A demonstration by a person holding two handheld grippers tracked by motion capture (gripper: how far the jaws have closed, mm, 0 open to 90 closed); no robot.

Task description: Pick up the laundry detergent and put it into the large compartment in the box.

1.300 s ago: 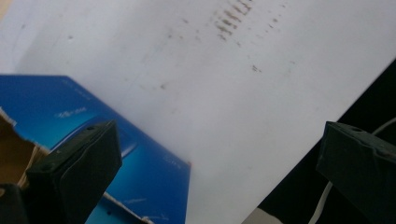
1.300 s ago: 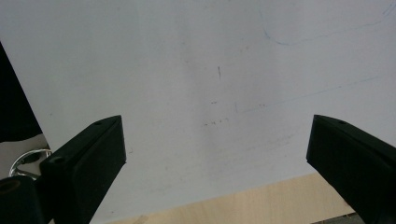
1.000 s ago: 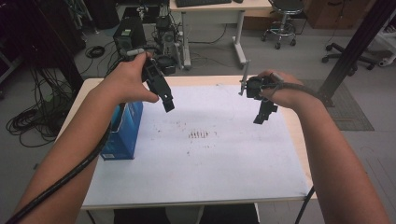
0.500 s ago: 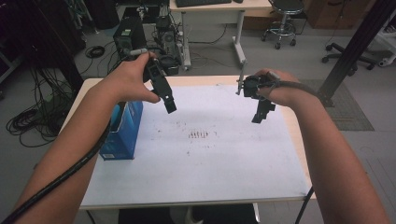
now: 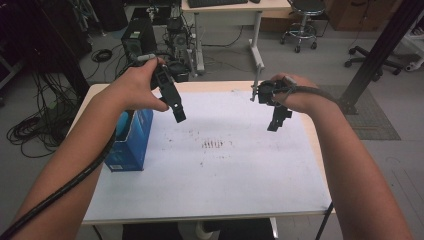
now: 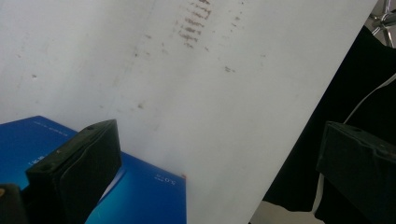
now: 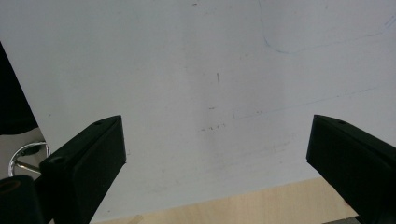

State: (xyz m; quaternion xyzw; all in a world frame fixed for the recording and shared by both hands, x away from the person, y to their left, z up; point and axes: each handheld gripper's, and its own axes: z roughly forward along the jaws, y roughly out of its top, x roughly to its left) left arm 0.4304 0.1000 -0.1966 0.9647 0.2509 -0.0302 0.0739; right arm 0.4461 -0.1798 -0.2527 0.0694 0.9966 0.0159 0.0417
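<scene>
A wide surface (image 5: 235,212) is covered by a big white sheet (image 5: 240,170). Small brown marks (image 5: 212,145) are seen near the middle of the sheet.

At the left edge of the sheet a blue box (image 5: 129,145) is set, standing on its side, as far as can be told from the high view. It is the nearest thing to the left gripper (image 5: 179,114), which is held in the air just above and beside the box's far end. In the left gripper view the box (image 6: 140,196) is seen low down, right behind one of the fingers (image 6: 77,172). These fingers are spread wide apart and nothing is held between them.

The right gripper (image 5: 276,122) is held up over the far right part of the sheet, well apart from the box. In the right gripper view its fingers (image 7: 88,158) are also wide apart, with only bare sheet between them.

What could go wrong is likely this. If the left gripper is brought down too fast, the box may be bumped and knocked over, or pushed off the near left edge, since it is set close to that edge. If the box is gripped only at a corner, it may twist and slip out. The thin card sides may be dented if they are squeezed too hard. The sheet may also be dragged and wrinkled if a finger is scraped along it.
</scene>
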